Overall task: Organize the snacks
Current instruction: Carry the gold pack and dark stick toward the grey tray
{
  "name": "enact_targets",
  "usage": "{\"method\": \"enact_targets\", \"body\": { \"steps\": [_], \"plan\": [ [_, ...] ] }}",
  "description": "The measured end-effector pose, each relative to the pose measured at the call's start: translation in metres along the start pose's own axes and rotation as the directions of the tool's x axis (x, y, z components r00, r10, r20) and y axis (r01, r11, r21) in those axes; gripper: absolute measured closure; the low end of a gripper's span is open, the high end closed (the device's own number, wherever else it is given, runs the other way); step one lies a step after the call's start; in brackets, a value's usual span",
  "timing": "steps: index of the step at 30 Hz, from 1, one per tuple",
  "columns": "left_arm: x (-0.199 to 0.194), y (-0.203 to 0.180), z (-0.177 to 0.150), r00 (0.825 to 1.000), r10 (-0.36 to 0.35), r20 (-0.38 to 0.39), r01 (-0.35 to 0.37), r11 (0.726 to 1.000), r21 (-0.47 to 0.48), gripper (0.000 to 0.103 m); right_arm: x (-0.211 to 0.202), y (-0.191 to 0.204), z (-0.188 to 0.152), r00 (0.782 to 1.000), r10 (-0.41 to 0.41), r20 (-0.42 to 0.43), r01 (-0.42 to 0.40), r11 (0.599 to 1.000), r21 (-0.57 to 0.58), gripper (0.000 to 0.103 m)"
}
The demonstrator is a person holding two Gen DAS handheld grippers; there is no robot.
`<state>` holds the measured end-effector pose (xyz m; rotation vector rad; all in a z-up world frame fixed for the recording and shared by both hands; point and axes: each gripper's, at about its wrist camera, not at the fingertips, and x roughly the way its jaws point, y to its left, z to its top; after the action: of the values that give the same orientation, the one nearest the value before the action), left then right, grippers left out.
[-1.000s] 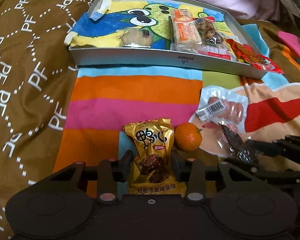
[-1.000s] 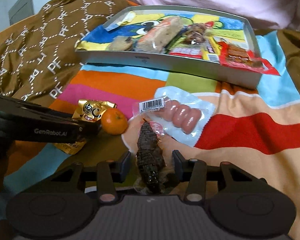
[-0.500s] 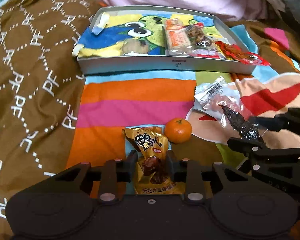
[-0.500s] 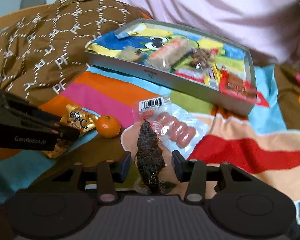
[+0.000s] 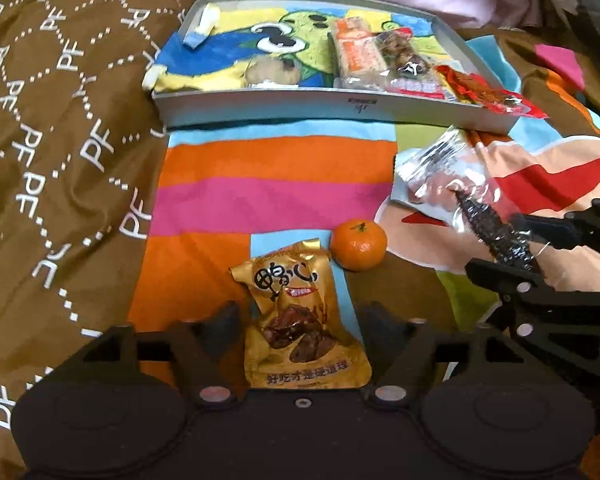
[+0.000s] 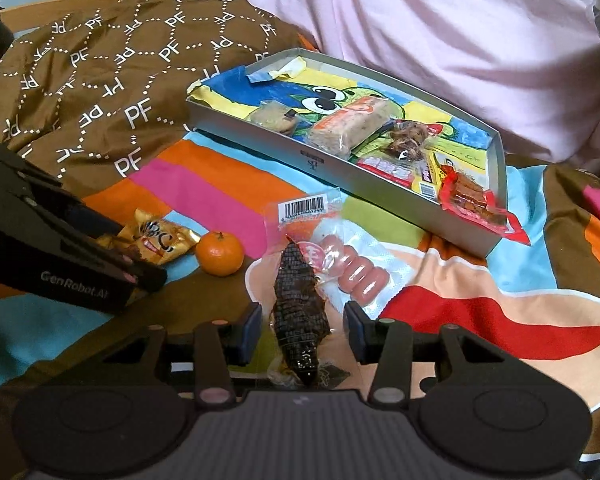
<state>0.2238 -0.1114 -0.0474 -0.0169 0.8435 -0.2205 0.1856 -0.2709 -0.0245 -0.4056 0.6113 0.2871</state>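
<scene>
On the bed, the grey tray (image 5: 268,105) sits at the far side of the striped blanket (image 5: 276,184), already holding a biscuit, an orange-wrapped bar, a pack of dark pieces and a red packet hanging over its near right corner, so it reads as the place everything is meant to end up. Well in front of the tray, the left gripper (image 5: 296,326) has just been opening its jaws, and they now stand wide on either side of the gold snack pouch (image 5: 300,320) without pressing it; the pouch lies flat on the blanket between them, so it looks released or about to be regripped. Just beside the pouch, on the tray side and slightly right, rests the small mandarin (image 5: 358,245), loose and untouched. To the right of the mandarin, the right gripper (image 6: 302,330) has the dark dried-meat packet (image 6: 300,308) between its jaws. Seen along its fingers, there are gaps on both sides of the dark strip, though the clear wrapper is hard to trace, so I cannot tell whether it is truly gripped. The sausage pack (image 6: 340,256) lies under the strip's tip, between it and the tray. My guess is that both hands are fetching the stragglers for the tray.
</scene>
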Motion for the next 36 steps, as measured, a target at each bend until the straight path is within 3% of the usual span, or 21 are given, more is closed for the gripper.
{"method": "enact_targets", "body": {
  "steps": [1, 4, 8, 15, 21, 30, 36],
  "plan": [
    [0.003, -0.001, 0.0, 1.0, 0.003, -0.007, -0.003, 1.0, 0.006, 0.029, 0.0, -0.001, 0.0, 1.0, -0.001, 0.002, 0.001, 1.0, 0.004, 0.054],
    [0.007, -0.002, 0.002, 1.0, 0.011, -0.009, -0.011, 1.0, 0.022, 0.046, 0.0, -0.003, 0.002, 1.0, 0.002, 0.011, -0.002, 1.0, 0.017, 0.054],
    [0.008, 0.001, 0.007, 1.0, 0.022, -0.02, -0.022, 1.0, 0.015, 0.06, -0.001, -0.005, 0.003, 1.0, 0.008, 0.019, -0.008, 1.0, 0.021, 0.054],
    [0.001, 0.001, 0.007, 0.999, 0.028, -0.015, -0.028, 1.0, 0.004, 0.062, -0.005, -0.006, 0.006, 0.999, 0.013, 0.047, -0.015, 0.999, 0.032, 0.054],
    [-0.019, -0.006, 0.011, 0.996, 0.033, 0.086, -0.031, 0.999, -0.034, 0.062, -0.012, -0.012, 0.008, 0.997, -0.002, 0.08, -0.002, 0.999, 0.045, 0.054],
    [-0.043, -0.024, 0.045, 0.972, 0.024, 0.234, -0.008, 0.998, -0.07, 0.062, -0.023, -0.028, 0.013, 0.985, -0.046, 0.169, 0.025, 0.992, 0.123, 0.054],
    [-0.047, -0.03, 0.076, 0.948, 0.041, 0.314, -0.014, 0.996, -0.086, 0.062, -0.024, -0.046, 0.021, 0.964, -0.102, 0.245, 0.05, 0.977, 0.209, 0.054]
  ]
}}
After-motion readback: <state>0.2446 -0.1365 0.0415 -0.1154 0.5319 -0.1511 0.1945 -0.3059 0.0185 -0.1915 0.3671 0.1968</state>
